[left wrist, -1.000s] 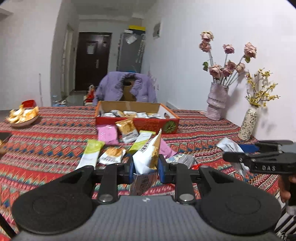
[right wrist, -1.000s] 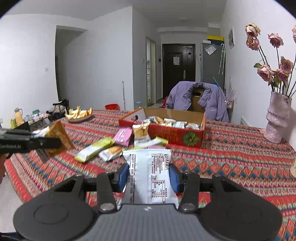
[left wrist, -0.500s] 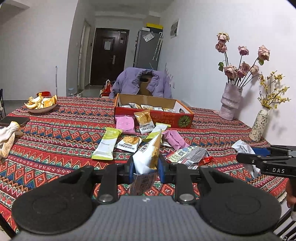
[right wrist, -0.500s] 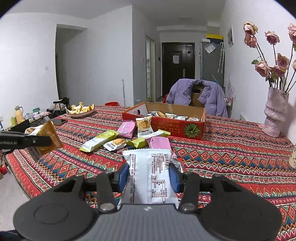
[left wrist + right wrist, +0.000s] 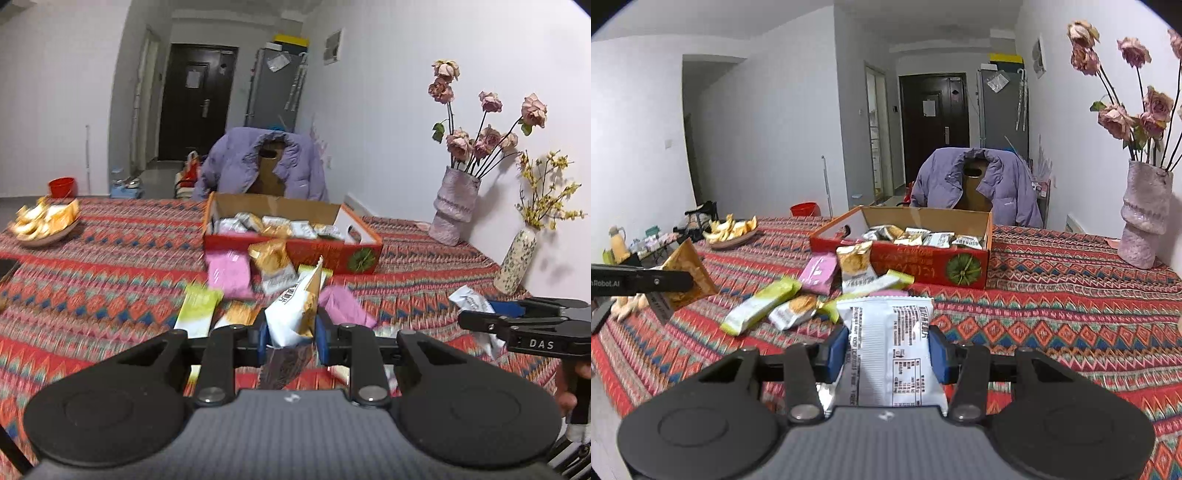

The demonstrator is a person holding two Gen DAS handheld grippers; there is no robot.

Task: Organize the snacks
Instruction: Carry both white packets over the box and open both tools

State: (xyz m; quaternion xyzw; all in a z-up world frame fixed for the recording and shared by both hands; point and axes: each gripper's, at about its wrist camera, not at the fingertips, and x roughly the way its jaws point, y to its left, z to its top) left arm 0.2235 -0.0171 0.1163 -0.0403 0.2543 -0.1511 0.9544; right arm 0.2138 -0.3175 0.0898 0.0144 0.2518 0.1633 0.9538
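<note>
My left gripper (image 5: 290, 334) is shut on a white and gold snack packet (image 5: 295, 310), held above the patterned tablecloth. My right gripper (image 5: 888, 352) is shut on a white snack packet (image 5: 888, 339) with printed text. A red cardboard box (image 5: 295, 253) with several packets inside stands ahead; it also shows in the right wrist view (image 5: 923, 262). Loose packets lie in front of it: a pink one (image 5: 819, 271), a green one (image 5: 761, 304), a gold one (image 5: 855, 264). The right gripper shows at the right of the left wrist view (image 5: 524, 328).
A pale vase of dried roses (image 5: 456, 206) and a small vase with yellow sprigs (image 5: 515, 260) stand at the right by the wall. A plate of yellow pieces (image 5: 44, 225) sits far left. A chair with a purple jacket (image 5: 975, 184) stands behind the box.
Both grippers have moved forward toward the red box, still holding their packets. The box and loose packets look larger and nearer than half a second ago.
</note>
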